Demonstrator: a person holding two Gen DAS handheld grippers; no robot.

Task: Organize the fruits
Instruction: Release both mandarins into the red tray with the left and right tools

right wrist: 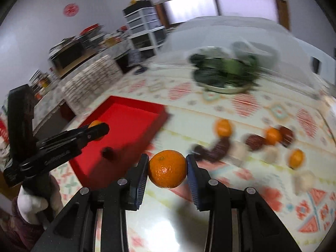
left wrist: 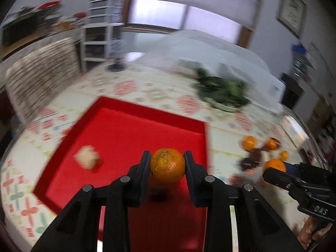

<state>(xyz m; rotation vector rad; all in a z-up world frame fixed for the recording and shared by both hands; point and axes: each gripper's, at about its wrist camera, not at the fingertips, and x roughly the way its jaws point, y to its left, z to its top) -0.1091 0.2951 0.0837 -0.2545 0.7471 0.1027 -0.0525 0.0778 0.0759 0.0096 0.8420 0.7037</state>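
Left gripper (left wrist: 167, 163) pinching a mandarin (left wrist: 167, 165), one pad on each side, fruit lifted clear above the red tray (left wrist: 126, 130). Dark shadow on the tray floor just below, at 6 o'clock from the fruit. Same gripper seen from the right wrist at 9 o'clock (right wrist: 98, 130), reaching in over the tray, orange peel showing behind its tip. Gloved hand (right wrist: 35, 203) on its handle at lower left.

Right gripper (right wrist: 167, 171) also clamped on a second mandarin (right wrist: 167, 172), held off the patterned tabletop (right wrist: 252, 109), tray edge at roughly 10 o'clock from it. In the left wrist view visible at 3 o'clock (left wrist: 275, 173), orange fruit at its tip.

Tray sits on the tabletop, left of the loose fruit. One small pale blurred item (left wrist: 87, 160) inside the tray at 9 o'clock from the left mandarin; cannot tell what.

Loose pile on the tabletop at 1–3 o'clock from the right mandarin: three more mandarins (right wrist: 223, 127), dark brown round items (right wrist: 255, 141) and pale lumps (right wrist: 303, 180) mixed among them, all motion-blurred, some touching.

Metal bowl of dark leafy greens (right wrist: 224, 71) at 12–1 o'clock, far side of the tabletop, well apart from the tray. White drawer unit (right wrist: 145, 27) and a window (right wrist: 220, 2) behind.
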